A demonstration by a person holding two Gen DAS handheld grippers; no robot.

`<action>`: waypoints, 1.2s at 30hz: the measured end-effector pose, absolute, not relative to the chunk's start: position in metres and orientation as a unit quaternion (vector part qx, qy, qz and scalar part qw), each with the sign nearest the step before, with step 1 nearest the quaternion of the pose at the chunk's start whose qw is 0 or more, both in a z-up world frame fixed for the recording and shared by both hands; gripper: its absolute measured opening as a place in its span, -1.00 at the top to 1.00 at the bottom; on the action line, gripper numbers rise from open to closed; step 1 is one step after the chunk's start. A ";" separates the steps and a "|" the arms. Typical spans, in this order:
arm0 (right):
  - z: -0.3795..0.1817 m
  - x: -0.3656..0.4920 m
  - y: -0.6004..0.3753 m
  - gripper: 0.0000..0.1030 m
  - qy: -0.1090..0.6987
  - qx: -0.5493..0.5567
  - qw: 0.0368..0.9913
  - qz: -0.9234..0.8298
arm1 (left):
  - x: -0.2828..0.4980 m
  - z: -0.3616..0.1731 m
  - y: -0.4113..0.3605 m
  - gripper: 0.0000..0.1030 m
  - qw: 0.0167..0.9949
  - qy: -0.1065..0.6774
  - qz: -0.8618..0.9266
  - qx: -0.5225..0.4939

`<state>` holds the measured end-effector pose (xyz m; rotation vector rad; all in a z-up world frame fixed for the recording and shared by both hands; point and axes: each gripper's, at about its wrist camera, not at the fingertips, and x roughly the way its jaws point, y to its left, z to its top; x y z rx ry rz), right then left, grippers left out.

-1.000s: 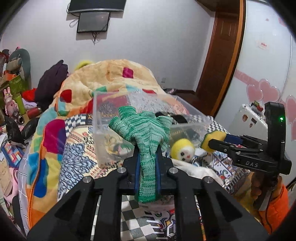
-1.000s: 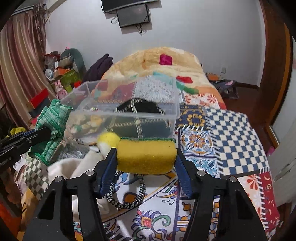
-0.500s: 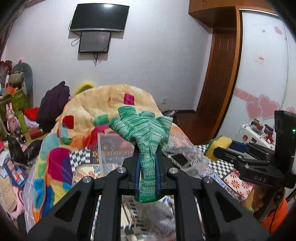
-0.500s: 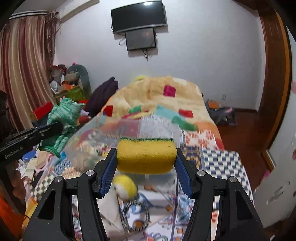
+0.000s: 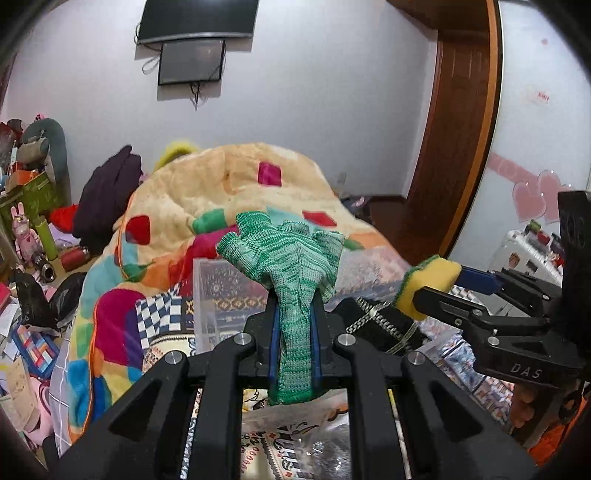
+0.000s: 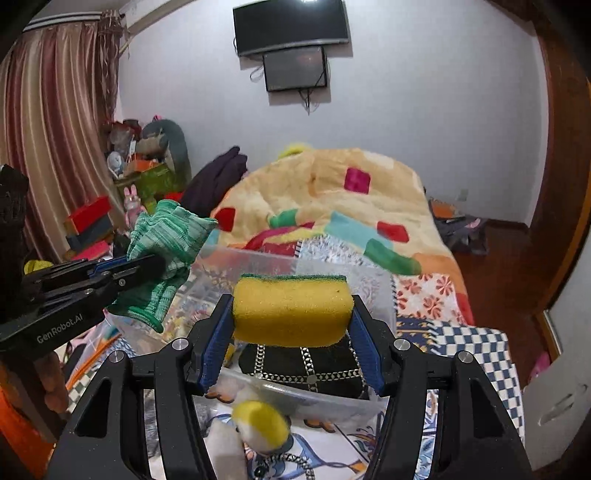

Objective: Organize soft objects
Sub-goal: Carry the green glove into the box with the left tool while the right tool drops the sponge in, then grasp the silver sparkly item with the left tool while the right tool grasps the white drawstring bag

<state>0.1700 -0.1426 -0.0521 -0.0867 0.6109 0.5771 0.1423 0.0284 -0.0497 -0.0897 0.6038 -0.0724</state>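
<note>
My left gripper (image 5: 293,332) is shut on a green knitted glove (image 5: 291,266) and holds it upright above the near left part of a clear plastic bin (image 5: 221,291). My right gripper (image 6: 291,332) is shut on a yellow sponge (image 6: 291,310) with a green scouring top, just above the bin's near rim (image 6: 303,398). A black bag (image 6: 306,363) with a metal chain lies inside the bin. A yellow-headed plush toy (image 6: 258,424) lies on the bed in front of the bin. In the left wrist view the sponge (image 5: 428,284) and right gripper (image 5: 436,291) are at the right.
The bin stands on a patterned bedspread (image 6: 476,347). A bunched cream blanket (image 5: 229,192) with coloured squares rises behind it. Clutter and boxes (image 5: 29,206) fill the floor at the left. A wooden door (image 5: 454,129) is at the right, and a wall screen (image 6: 291,26) hangs high.
Both grippers rose with their loads, then moved forward over the bin. The plush toy stayed on the bed.
</note>
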 end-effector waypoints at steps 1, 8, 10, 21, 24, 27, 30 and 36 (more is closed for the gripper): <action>-0.055 0.173 -0.142 -0.10 0.303 -0.043 0.910 0.280 | 0.146 -0.054 0.028 0.75 0.951 0.303 -0.035 -0.043; -0.072 0.181 -0.134 -0.11 0.332 -0.059 0.900 0.277 | 0.162 -0.075 0.025 0.75 0.941 0.335 -0.038 -0.042; -0.075 0.181 -0.131 -0.12 0.338 -0.065 0.897 0.278 | 0.164 -0.078 0.023 0.75 0.939 0.340 -0.038 -0.039; -0.070 0.176 -0.137 -0.34 0.336 -0.074 0.899 0.270 | 0.153 -0.073 0.023 0.23 0.938 0.341 -0.044 -0.051; -0.062 0.171 -0.142 -0.45 0.326 -0.067 0.904 0.267 | 0.144 -0.064 0.022 0.03 0.942 0.329 -0.048 -0.051; -0.053 0.162 -0.149 -0.56 0.312 -0.059 0.910 0.267 | 0.129 -0.053 0.020 -0.22 0.948 0.311 -0.048 -0.048; -0.045 0.150 -0.153 -0.57 0.301 -0.055 0.913 0.271 | 0.114 -0.046 0.019 -0.36 0.952 0.300 -0.051 -0.045; -0.044 0.127 -0.158 -0.59 0.297 -0.053 0.911 0.282 | 0.089 -0.049 0.016 -0.52 0.950 0.305 -0.057 -0.041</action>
